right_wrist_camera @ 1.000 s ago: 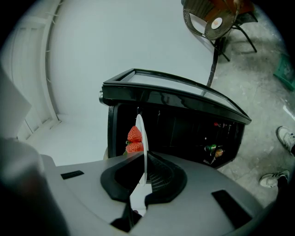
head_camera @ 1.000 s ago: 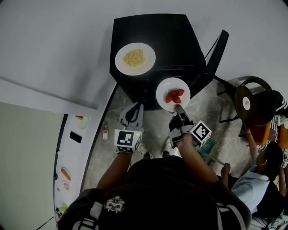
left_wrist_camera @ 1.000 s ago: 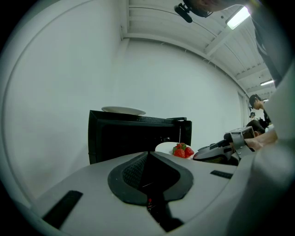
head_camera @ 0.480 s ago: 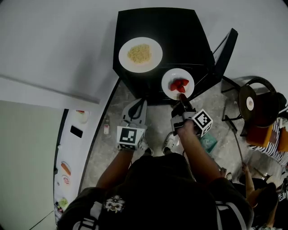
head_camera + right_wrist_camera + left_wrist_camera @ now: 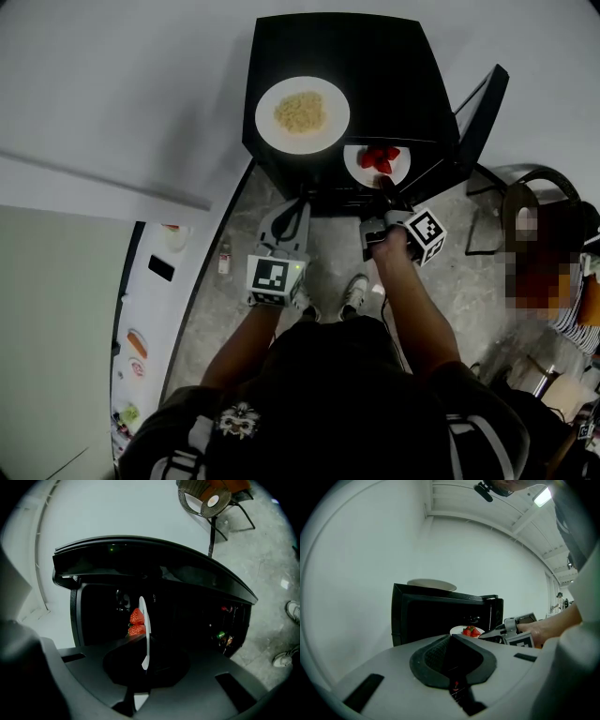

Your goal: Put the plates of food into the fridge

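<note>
A white plate of strawberries (image 5: 377, 165) hangs level at the black fridge's (image 5: 375, 66) open front, its far edge under the fridge's top rim. My right gripper (image 5: 387, 190) is shut on the plate's near rim. In the right gripper view the plate (image 5: 146, 625) runs edge-on out from the right gripper (image 5: 144, 663), with the strawberries (image 5: 136, 621) against the dark fridge interior. A second white plate with yellow noodles (image 5: 302, 114) rests on top of the fridge. My left gripper (image 5: 292, 214) is shut and empty, left of the strawberry plate (image 5: 466, 631) and short of the fridge (image 5: 426, 618).
The fridge door (image 5: 480, 105) stands open to the right, and its shelf holds small items (image 5: 224, 637). A round chair (image 5: 539, 202) is on the right. A white counter (image 5: 155, 309) with small things runs along the left, with a small bottle (image 5: 224, 260) on the floor beside it.
My right gripper has carried the strawberry plate forward, from in front of the fridge to its opening. The left gripper has stayed about where it was.
</note>
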